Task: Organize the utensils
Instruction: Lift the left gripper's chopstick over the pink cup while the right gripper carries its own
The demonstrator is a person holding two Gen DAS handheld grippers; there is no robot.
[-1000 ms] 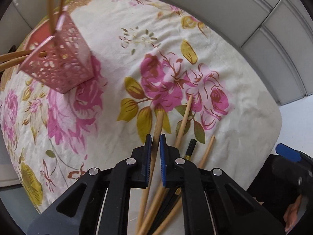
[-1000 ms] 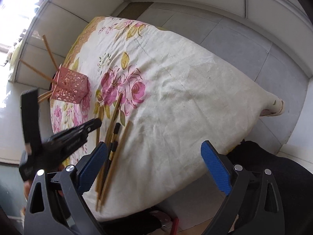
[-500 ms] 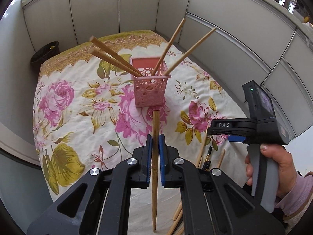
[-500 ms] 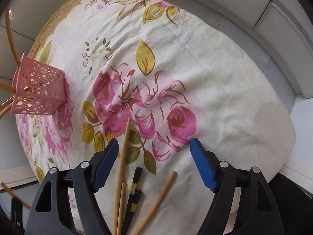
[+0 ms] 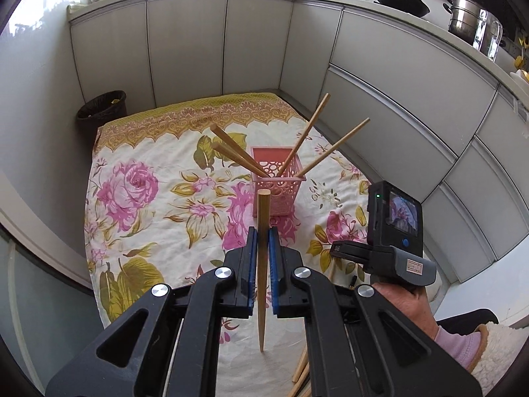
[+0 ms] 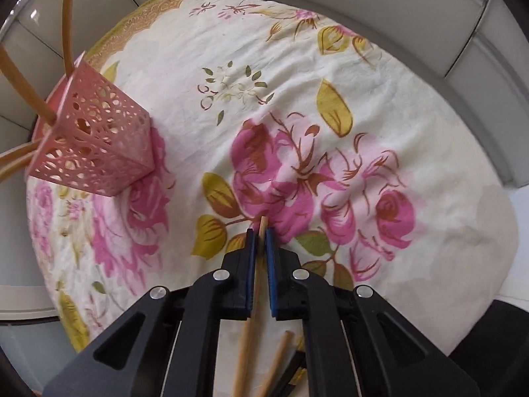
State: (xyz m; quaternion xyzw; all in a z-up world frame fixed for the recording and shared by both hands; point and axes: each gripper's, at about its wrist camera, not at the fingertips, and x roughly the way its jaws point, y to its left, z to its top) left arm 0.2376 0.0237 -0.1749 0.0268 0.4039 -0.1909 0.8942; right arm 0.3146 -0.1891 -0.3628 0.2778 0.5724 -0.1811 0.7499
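Left view high, right close, both sharing pink basket (image 5: 277, 186)

A: What's the surface I'm working over?

B: I see a low table under a floral cloth (image 5: 139, 198), cream with pink roses and a yellow border at the far end.

A: What's on it?

B: A pink lattice holder (image 5: 277, 183) stands upright well beyond my left fingers (image 5: 252, 274). Loose wooden chopsticks (image 6: 276, 362) lie on the cloth beneath and just right of my right fingers (image 6: 250, 274), beside a dark pair (image 6: 291, 372) whose ends are cut off at the frame edge.
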